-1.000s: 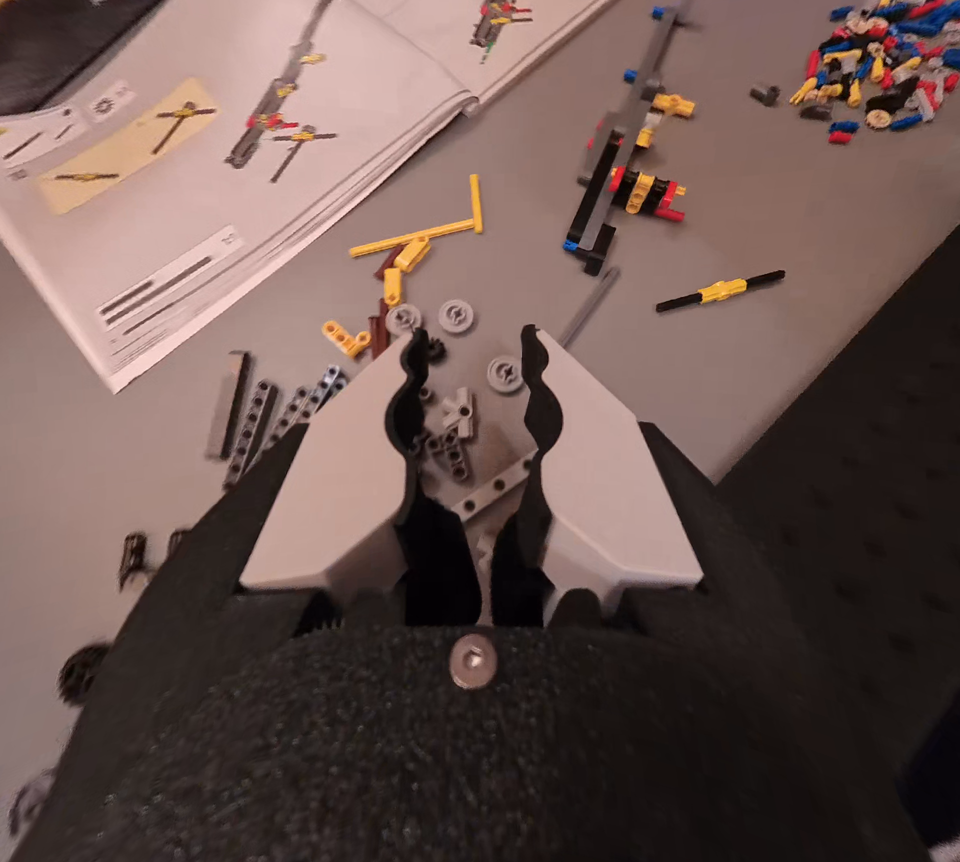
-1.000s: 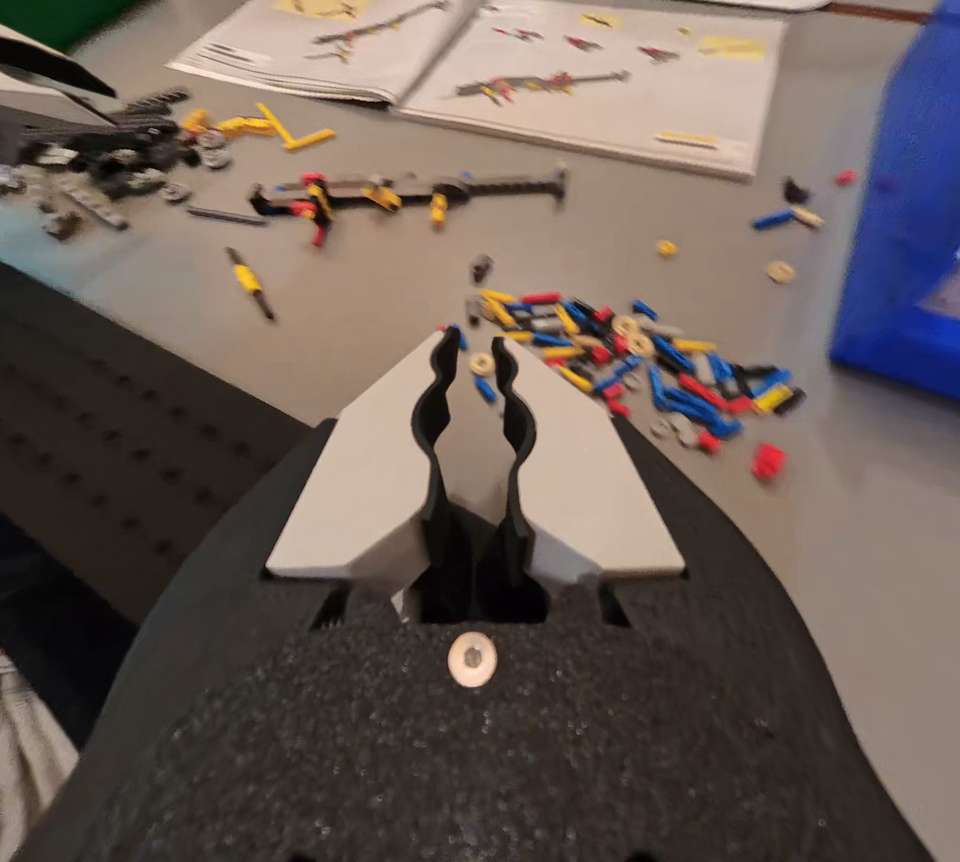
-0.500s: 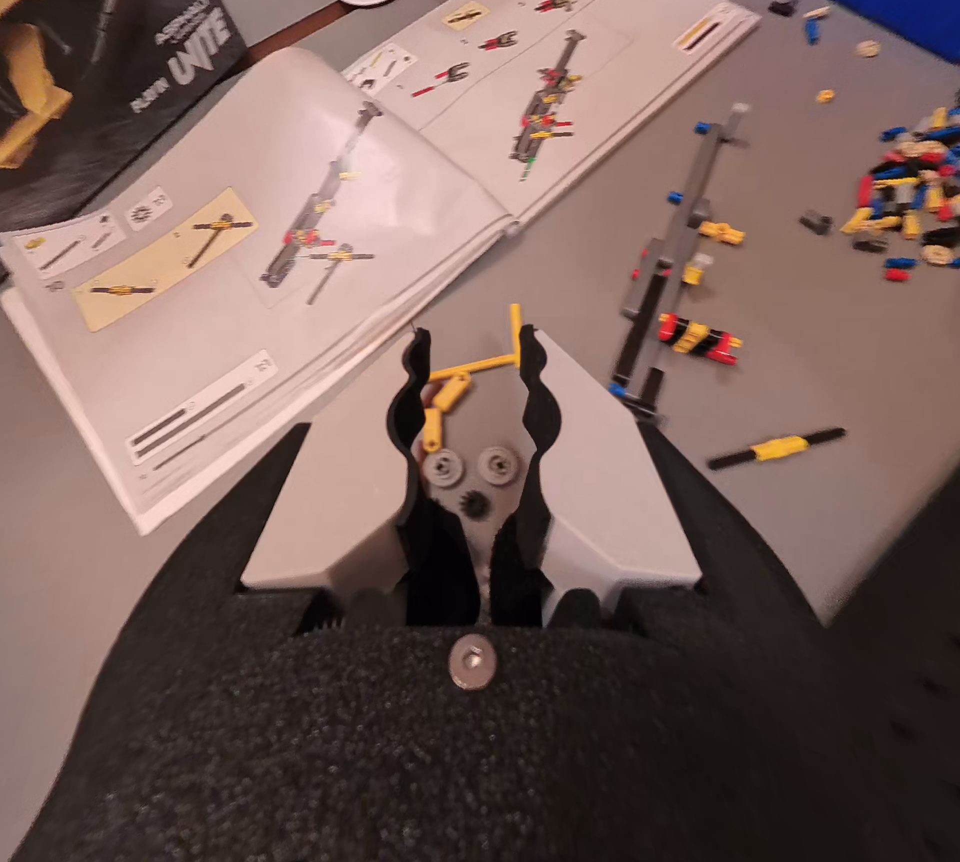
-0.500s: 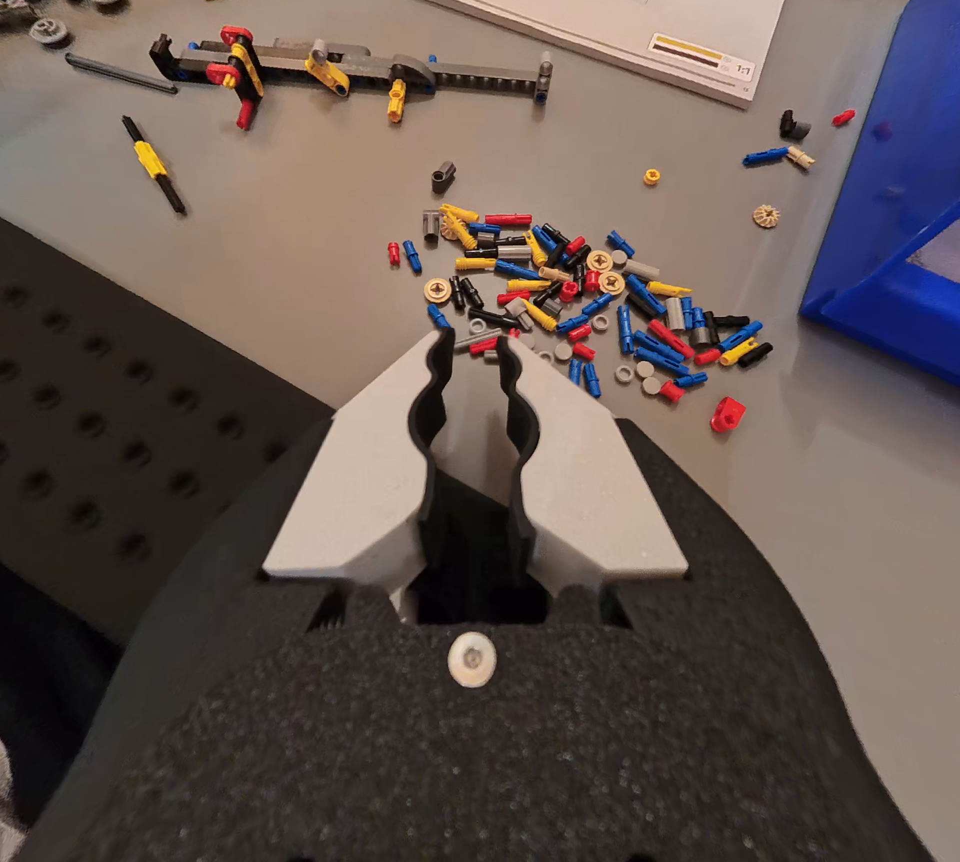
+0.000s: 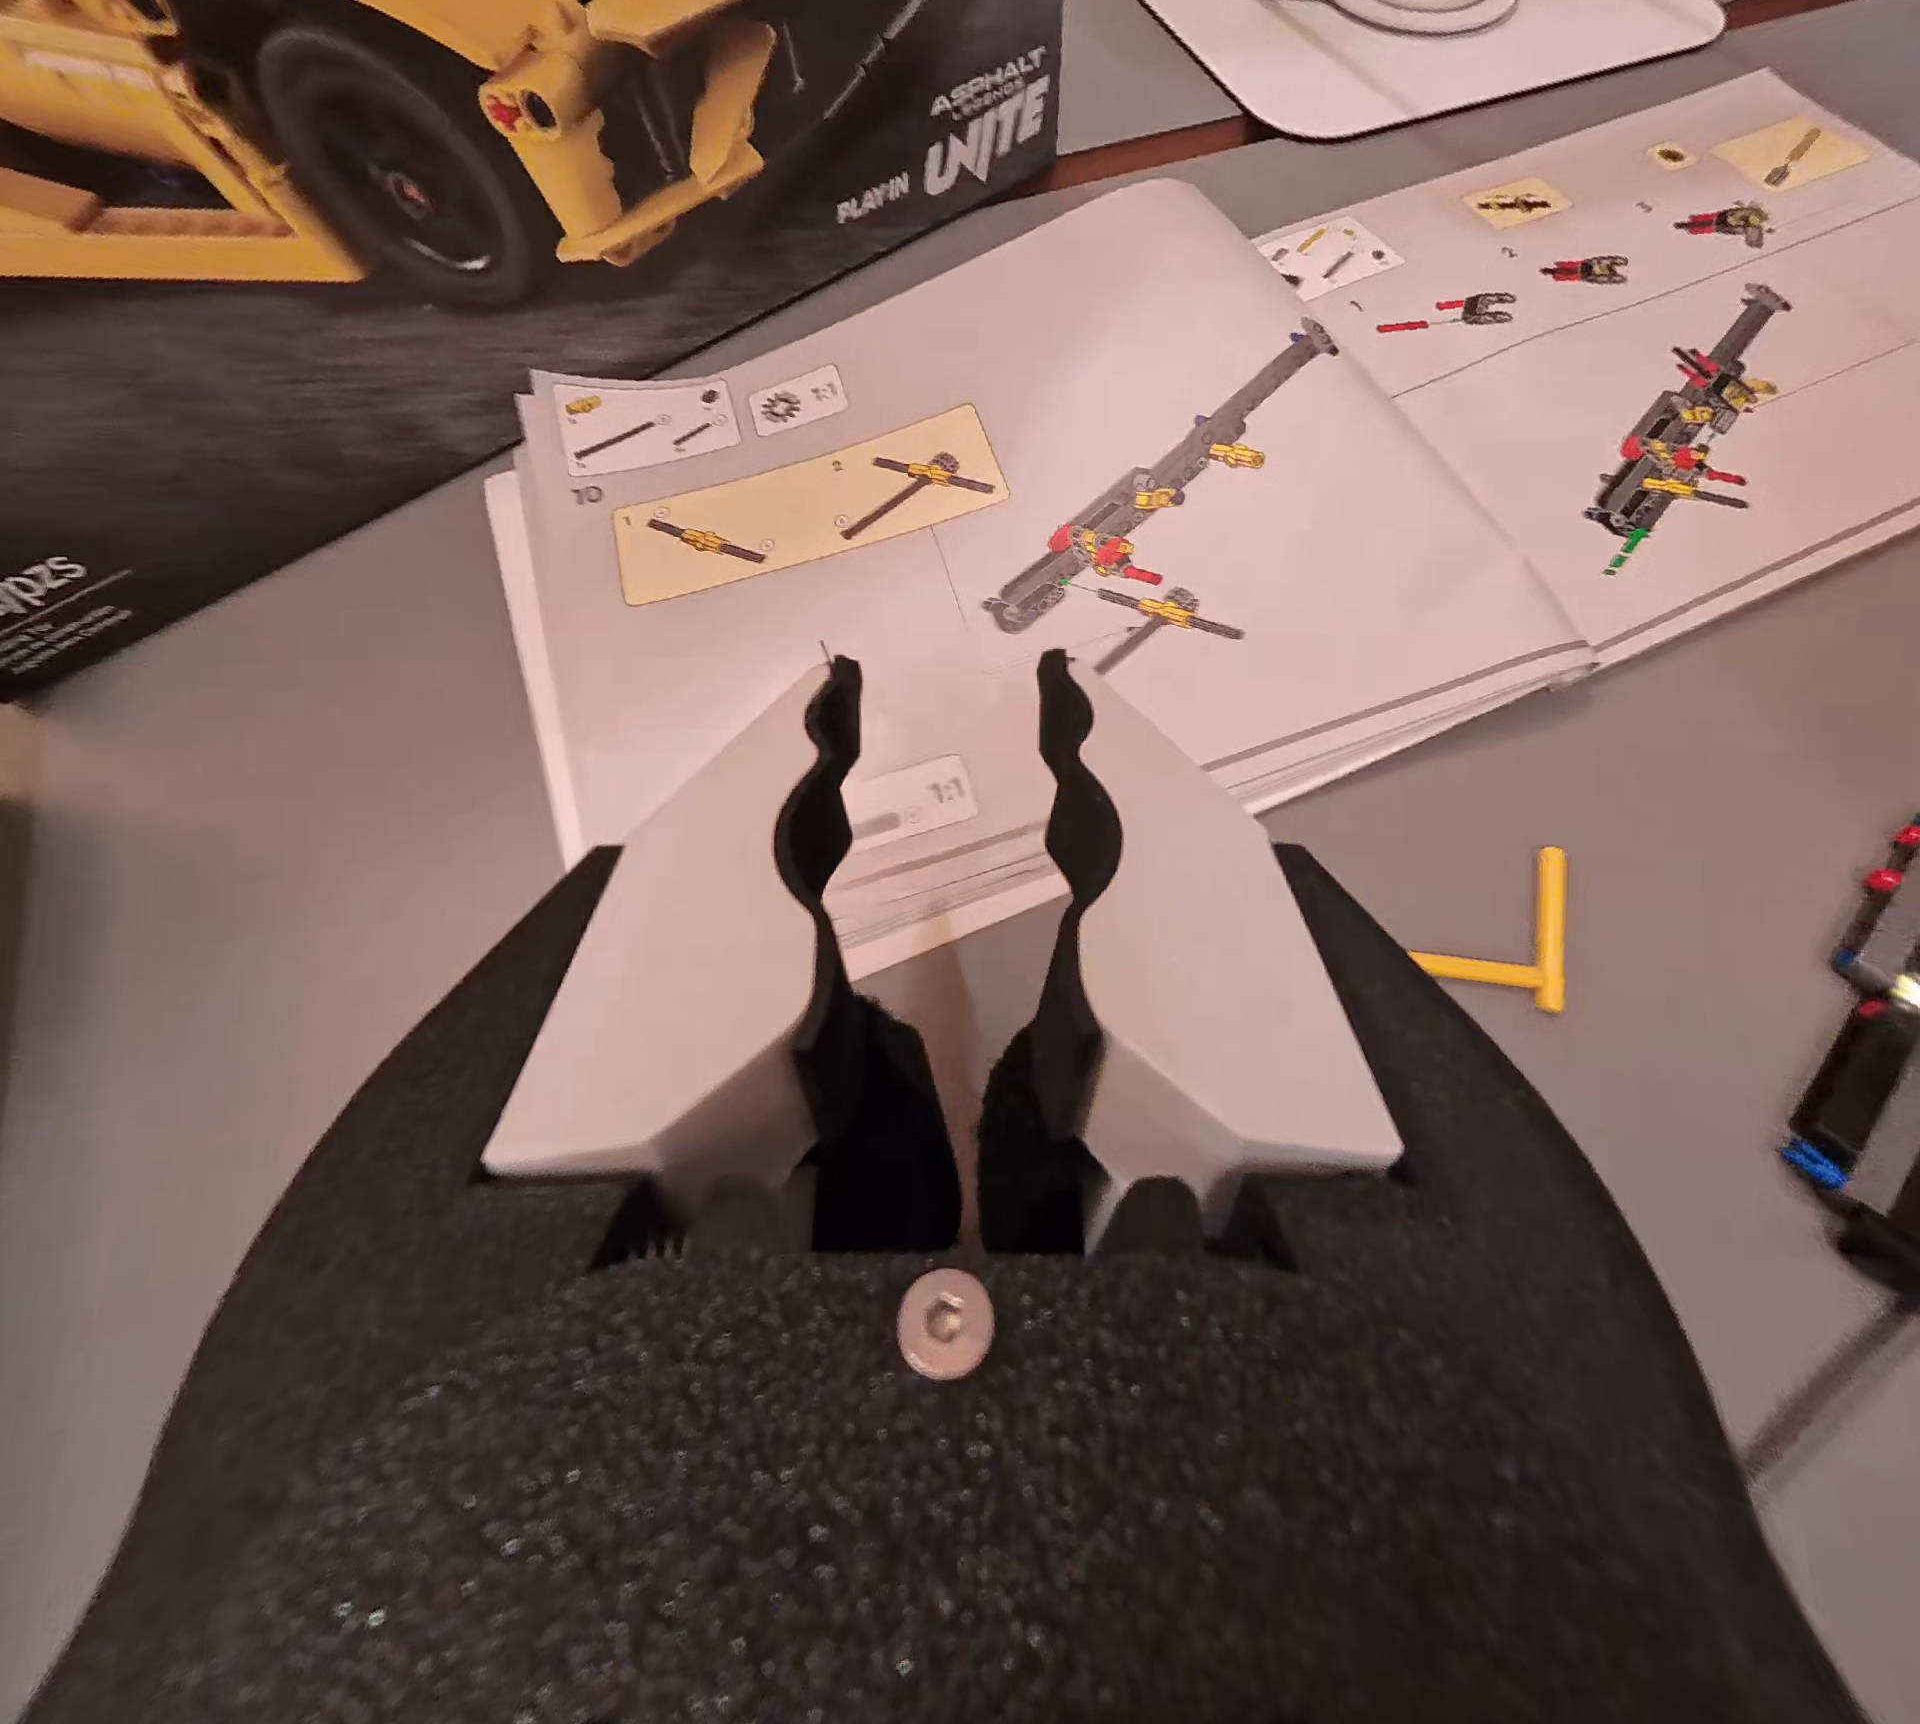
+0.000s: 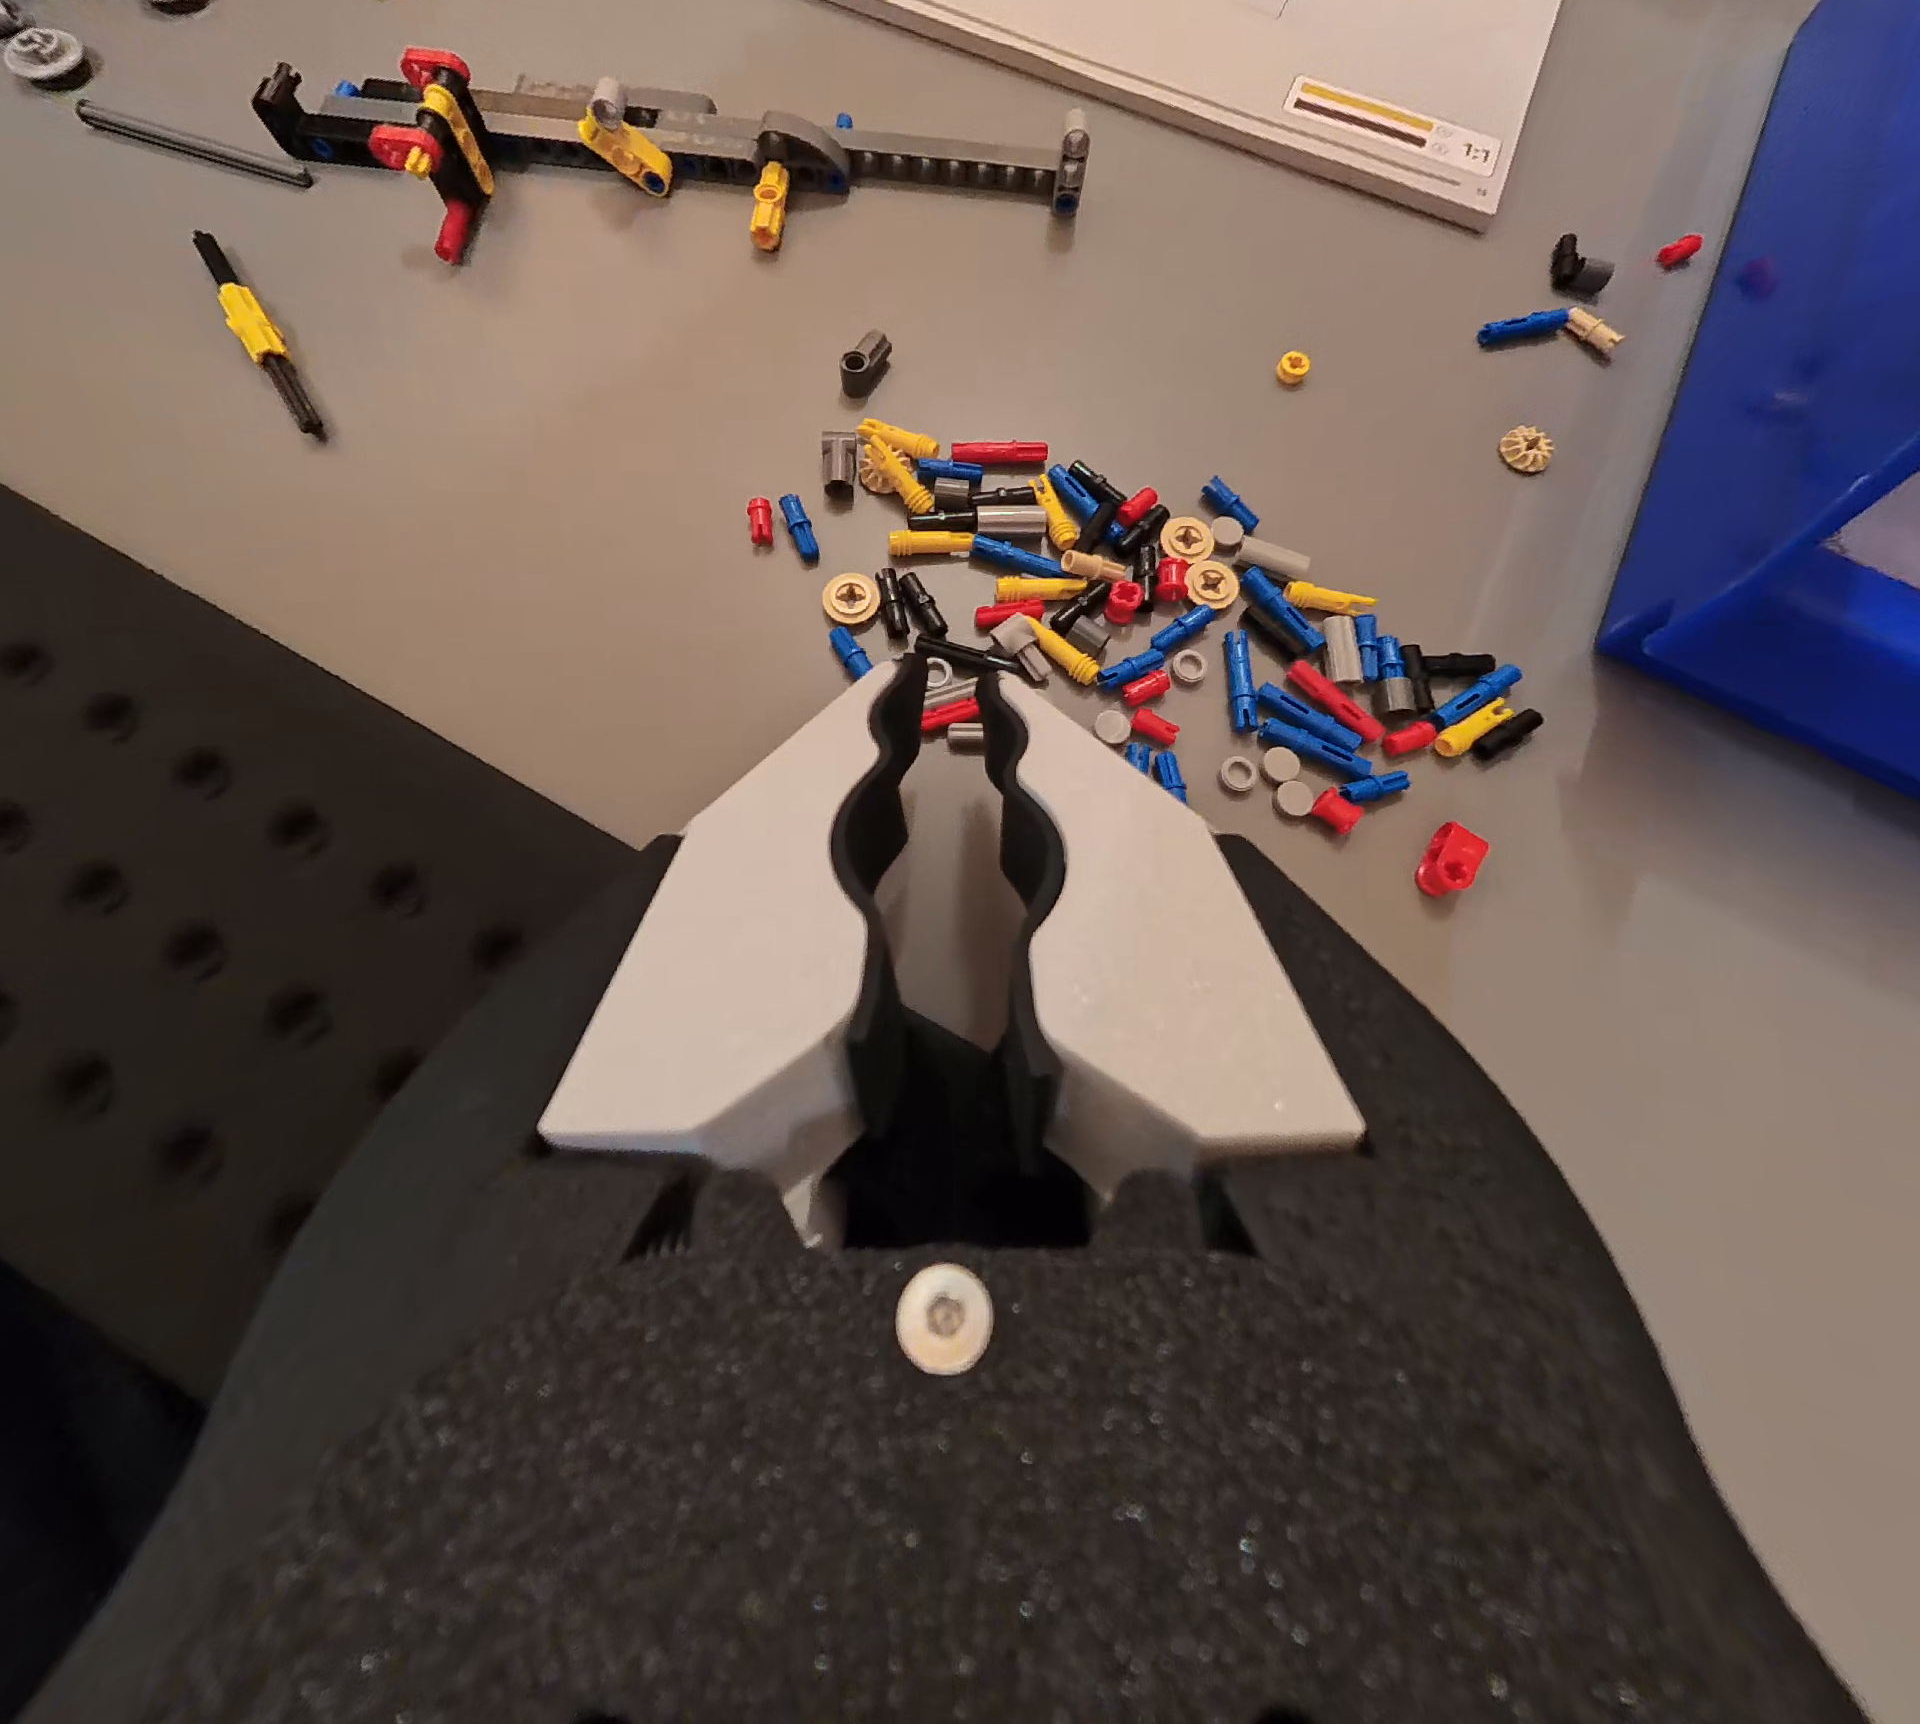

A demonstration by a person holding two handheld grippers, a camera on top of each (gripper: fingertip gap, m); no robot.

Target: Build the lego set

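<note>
**Picking a small pin from the pile**

The right gripper (image 6: 948,687) is hanging over the near edge of the pile of little pins (image 6: 1143,594) on the grey tabletop (image 6: 623,386), fingers narrow and holding nothing. The left gripper (image 5: 943,666) is pointing at the open instruction book (image 5: 1039,479), fingers wide and empty. The long half-built piece (image 6: 665,136) is lying farther off, to the left. The person should probably check the page, then pinch just one pin, going slowly so the others do not scatter.

Long grey beam assembly (image 6: 665,142) lies behind scattered pins (image 6: 1143,594).
</note>
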